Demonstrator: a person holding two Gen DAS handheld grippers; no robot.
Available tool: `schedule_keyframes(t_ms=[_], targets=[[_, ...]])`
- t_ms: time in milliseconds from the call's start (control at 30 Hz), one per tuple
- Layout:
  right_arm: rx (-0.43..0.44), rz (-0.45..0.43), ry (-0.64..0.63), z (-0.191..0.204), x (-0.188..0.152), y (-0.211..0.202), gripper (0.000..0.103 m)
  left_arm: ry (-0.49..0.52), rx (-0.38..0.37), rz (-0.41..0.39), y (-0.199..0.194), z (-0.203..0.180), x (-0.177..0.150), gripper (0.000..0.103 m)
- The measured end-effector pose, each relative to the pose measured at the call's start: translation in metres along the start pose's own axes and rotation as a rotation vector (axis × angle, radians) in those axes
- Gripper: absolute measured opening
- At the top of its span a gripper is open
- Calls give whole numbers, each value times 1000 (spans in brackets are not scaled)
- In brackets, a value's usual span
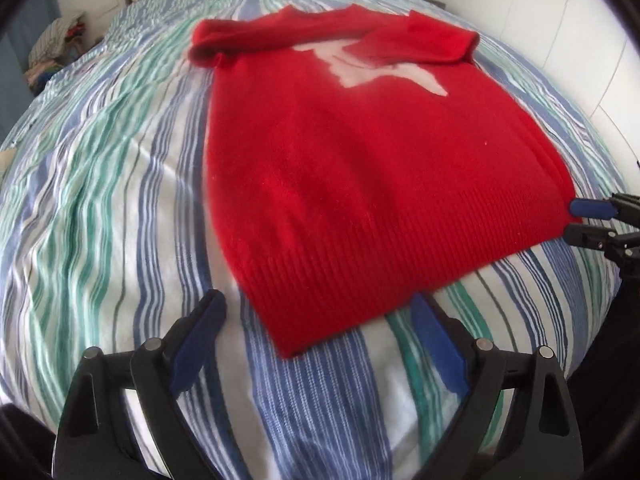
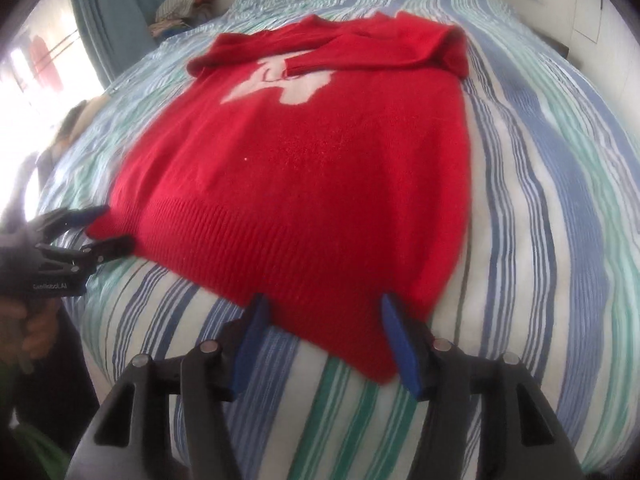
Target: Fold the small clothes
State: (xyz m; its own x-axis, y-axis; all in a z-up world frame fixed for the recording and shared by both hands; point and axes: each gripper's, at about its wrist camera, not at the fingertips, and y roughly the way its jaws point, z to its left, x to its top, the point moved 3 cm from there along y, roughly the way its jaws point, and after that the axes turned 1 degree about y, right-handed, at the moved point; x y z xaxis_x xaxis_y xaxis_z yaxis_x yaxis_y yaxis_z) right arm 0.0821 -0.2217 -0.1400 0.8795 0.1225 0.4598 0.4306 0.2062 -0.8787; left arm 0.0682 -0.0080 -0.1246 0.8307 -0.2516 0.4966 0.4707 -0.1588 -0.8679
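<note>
Garment: a red knitted sweater [image 1: 360, 160] with a white motif on the chest, small and fluffy.
Place: it lies flat on the striped bed cover [image 1: 100, 200], hem toward the cameras, collar at the far end; both sleeves are already folded in across the chest.
Left claw [image 1: 320, 340]: jaws spread wide, holding nothing; the hem's left corner lies between the blue pads without being pressed.
Right claw [image 2: 324, 344]: jaws partly apart, empty; the hem's right corner sits in the gap between them, apparently unpinched.
Weight: likely light; either claw should lift its corner with ease.
Stiffness: soft and limp, so it will sag and drape between the two holds rather than keep a shape.
Surface: fuzzy knit, probably grippy against the pads and against itself; slipping looks unlikely, though it may drag the bed cover beneath.
Fragility: not breakable, but loose knit may stretch if pulled hard.
Where to hold: the ribbed hem band [image 2: 256, 248], thicker and firmer than the body, one corner per claw, pinching both layers together.
Risk: catching only the top layer, or the cover with it.
</note>
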Motion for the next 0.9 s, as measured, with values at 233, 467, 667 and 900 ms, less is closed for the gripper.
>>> schedule_keyframes(t_ms=[233,467,667,900], targets=[[-141,-186,-210,-8,103,-66,65,-206,92,-208,-45,68,24,95],[-36,-118,-526,44,200,45,69,-405,237,-188,-13,127,-5,95],[-2,-35,-424,30,219,132,23,-347,287,-202,-15,124,-5,95],[-72,-340,84,-127,225,12,7,-330,268,-208,-15,119,-5,95]])
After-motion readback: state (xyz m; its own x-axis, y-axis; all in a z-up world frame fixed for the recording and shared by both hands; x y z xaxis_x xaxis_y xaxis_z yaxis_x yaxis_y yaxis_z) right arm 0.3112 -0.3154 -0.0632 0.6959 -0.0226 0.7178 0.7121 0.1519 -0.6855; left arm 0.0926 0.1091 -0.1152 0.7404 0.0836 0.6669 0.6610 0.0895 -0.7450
